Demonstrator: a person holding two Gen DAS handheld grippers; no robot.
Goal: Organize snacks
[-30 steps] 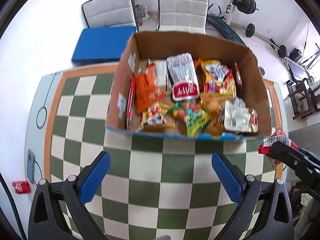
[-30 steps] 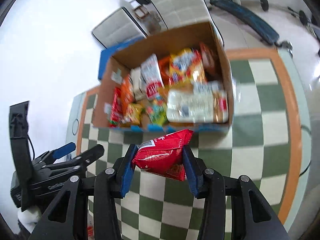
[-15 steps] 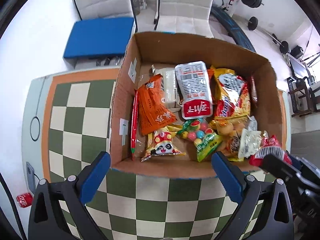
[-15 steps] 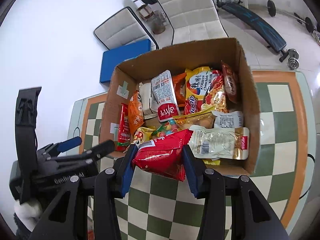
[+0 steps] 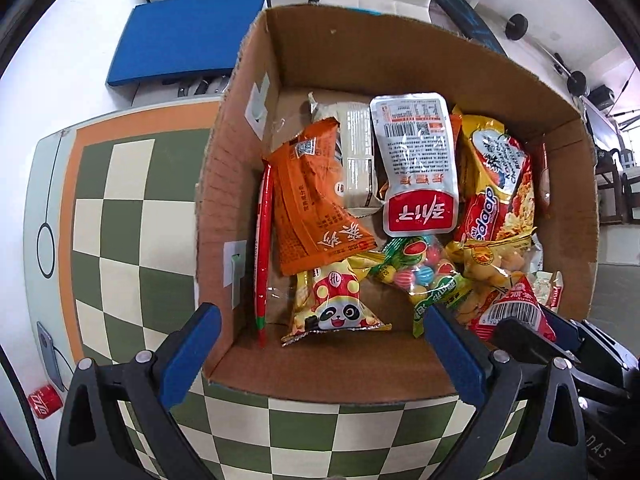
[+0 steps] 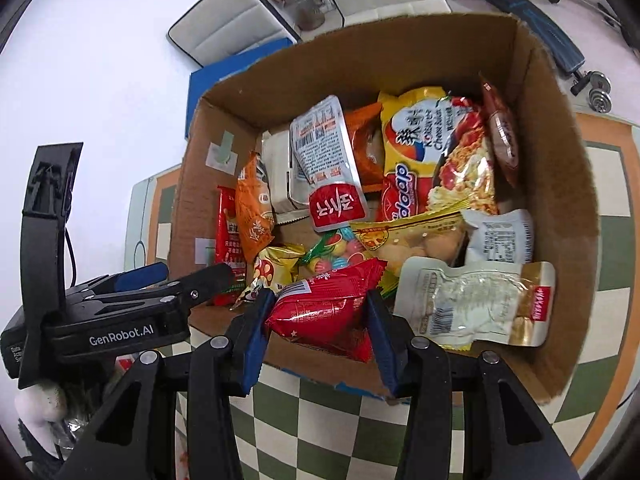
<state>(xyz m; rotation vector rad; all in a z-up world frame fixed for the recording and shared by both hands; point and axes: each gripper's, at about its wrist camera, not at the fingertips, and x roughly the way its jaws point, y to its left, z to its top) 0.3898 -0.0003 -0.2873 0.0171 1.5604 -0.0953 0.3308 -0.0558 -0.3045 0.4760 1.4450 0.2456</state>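
Right gripper point(image 6: 320, 324) pinching red packet point(image 6: 326, 312), now moved from over table to above box point(image 6: 560, 184) near edge; drop looks imminent. Left gripper point(image 5: 320, 344) spread, empty, closer too.

Left gripper body point(image 6: 120, 330): "GenRobot.AI", white print
Yellow noodle packet point(image 6: 434, 152), far right in box: "Korean Cheese", "doopop" or similar, upside down
Red can point(image 5: 44, 401), near left: white script, unreadable

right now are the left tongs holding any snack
No, the left tongs are open with nothing between them, poised over the box; only the right tongs grip a red packet.
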